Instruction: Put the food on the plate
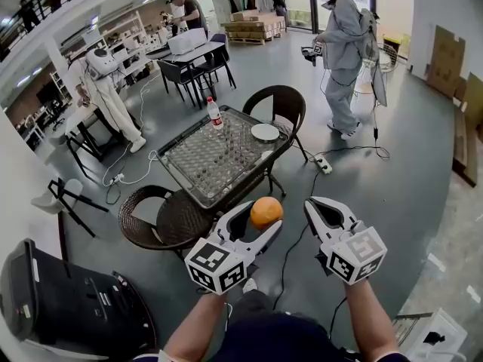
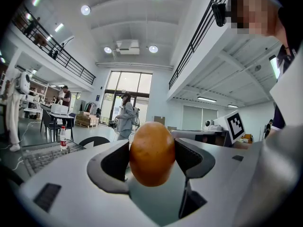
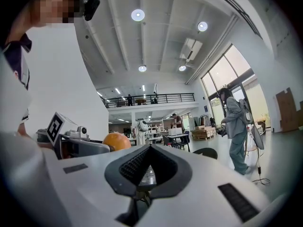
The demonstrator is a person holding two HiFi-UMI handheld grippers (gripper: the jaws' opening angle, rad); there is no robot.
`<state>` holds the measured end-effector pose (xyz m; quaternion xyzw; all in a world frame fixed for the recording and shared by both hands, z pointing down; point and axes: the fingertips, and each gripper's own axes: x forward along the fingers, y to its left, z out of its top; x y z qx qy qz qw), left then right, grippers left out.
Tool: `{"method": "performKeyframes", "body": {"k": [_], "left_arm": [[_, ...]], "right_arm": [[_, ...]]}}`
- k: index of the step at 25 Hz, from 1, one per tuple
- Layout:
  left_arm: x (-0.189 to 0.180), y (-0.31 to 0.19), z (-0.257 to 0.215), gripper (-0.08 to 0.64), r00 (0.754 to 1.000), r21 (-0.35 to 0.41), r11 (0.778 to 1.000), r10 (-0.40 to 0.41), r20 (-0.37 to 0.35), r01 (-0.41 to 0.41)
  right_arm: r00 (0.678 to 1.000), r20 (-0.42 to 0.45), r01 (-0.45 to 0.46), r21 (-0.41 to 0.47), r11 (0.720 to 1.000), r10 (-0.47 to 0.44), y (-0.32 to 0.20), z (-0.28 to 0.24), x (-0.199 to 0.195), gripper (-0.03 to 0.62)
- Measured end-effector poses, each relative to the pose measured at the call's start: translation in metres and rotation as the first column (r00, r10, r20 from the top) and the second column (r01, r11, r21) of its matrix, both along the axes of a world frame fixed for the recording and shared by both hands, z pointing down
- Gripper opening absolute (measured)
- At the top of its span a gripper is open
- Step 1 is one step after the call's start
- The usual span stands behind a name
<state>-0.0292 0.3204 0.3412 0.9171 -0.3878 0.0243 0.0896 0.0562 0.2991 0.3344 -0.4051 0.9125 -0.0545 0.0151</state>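
Note:
My left gripper (image 1: 260, 219) is shut on an orange fruit (image 1: 266, 211), held in the air in front of the table's near edge. In the left gripper view the orange (image 2: 152, 152) fills the gap between the two jaws. My right gripper (image 1: 317, 208) hovers just right of it, shut and with nothing in it; its jaws meet at the tip (image 3: 150, 148). The orange (image 3: 116, 141) shows off to that gripper's left. A white plate (image 1: 265, 132) lies on the far right corner of the glass-topped table (image 1: 198, 178), well beyond both grippers.
A water bottle (image 1: 215, 115) stands on the table's far corner. Dark wicker chairs stand at the near left (image 1: 162, 219) and far side (image 1: 281, 102). A person in grey (image 1: 343, 55) stands beyond. Cables (image 1: 324, 163) run on the floor; a black case (image 1: 60, 300) sits at the left.

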Motion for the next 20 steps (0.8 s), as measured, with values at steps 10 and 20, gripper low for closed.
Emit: {"method": "performKeyframes", "body": {"k": [10, 20], "left_arm": [[-0.002, -0.038, 0.012, 0.291, 1.0, -0.017, 1.0, -0.007, -0.004, 0.007], [-0.018, -0.132, 0.023, 0.291, 0.999, -0.036, 0.999, 0.018, -0.036, -0.019]], "right_arm": [[1.0, 0.008, 0.0, -0.023, 1.0, 0.0, -0.039, 0.014, 0.002, 0.005], [0.999, -0.026, -0.032, -0.055, 0.998, 0.031, -0.128, 0.027, -0.012, 0.005]]}}
